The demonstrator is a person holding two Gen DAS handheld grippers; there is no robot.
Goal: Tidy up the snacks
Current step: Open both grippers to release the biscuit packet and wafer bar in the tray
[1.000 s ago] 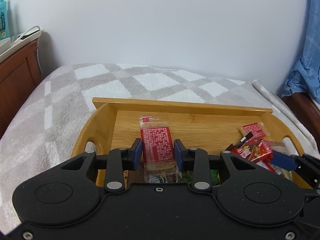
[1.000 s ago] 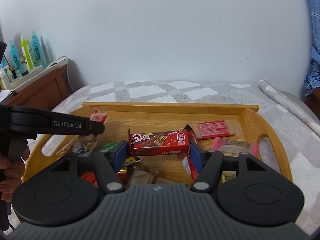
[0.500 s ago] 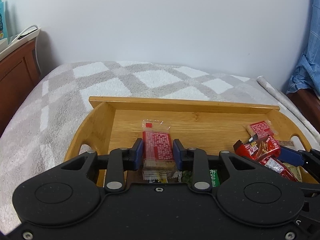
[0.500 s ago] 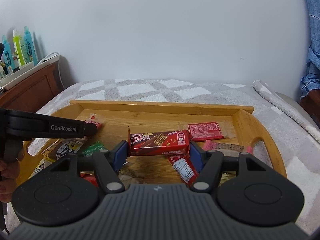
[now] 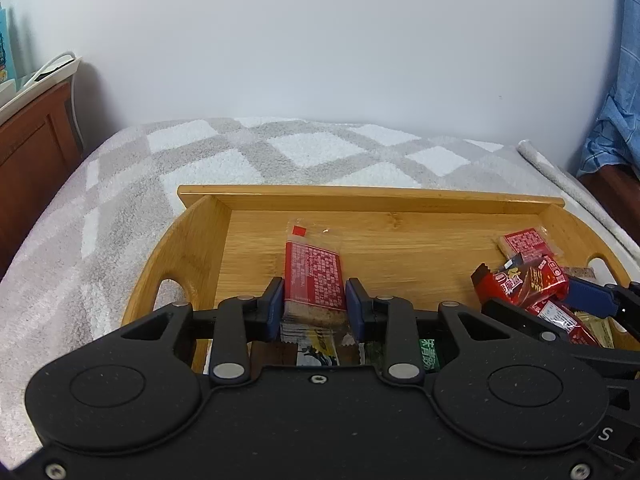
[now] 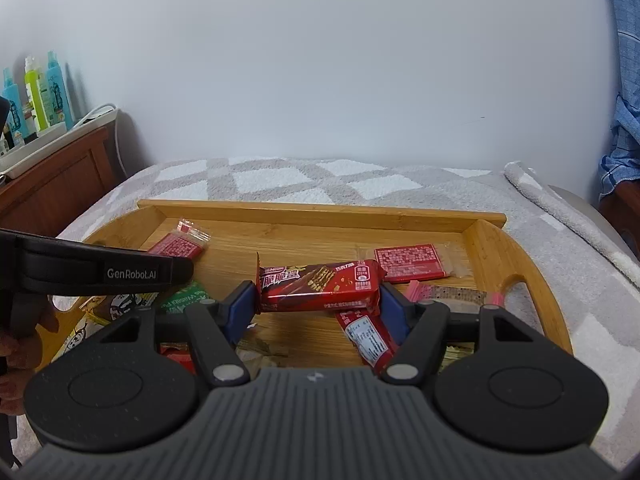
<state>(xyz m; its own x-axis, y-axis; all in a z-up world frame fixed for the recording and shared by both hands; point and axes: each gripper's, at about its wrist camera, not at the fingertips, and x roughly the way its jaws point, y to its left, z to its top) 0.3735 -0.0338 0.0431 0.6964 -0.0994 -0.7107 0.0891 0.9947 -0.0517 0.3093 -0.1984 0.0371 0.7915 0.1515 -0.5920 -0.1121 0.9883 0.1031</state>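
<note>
A bamboo tray (image 5: 360, 194) (image 6: 320, 210) lies on a checked blanket and holds several snack packets. My left gripper (image 5: 315, 304) is shut on a clear-wrapped biscuit packet with a red label (image 5: 314, 272), held lengthwise over the tray's left part; the packet also shows in the right wrist view (image 6: 176, 246). My right gripper (image 6: 318, 304) is shut on a red chocolate wafer bar (image 6: 320, 286), held crosswise over the tray's middle; the bar also shows in the left wrist view (image 5: 524, 284). A second red-label packet (image 6: 410, 262) lies flat at the tray's right.
More packets lie under both grippers: a green one (image 6: 184, 298), a cartoon-print one (image 6: 100, 316), a small red one (image 6: 370, 338). A wooden cabinet (image 6: 52, 184) with bottles (image 6: 40, 96) stands left. A blue cloth (image 6: 624, 120) hangs at right. A rolled towel (image 6: 560, 208) lies on the bed's right edge.
Both grippers have pulled back and risen a little with their packets still held. The tray sits lower and farther in both views.
</note>
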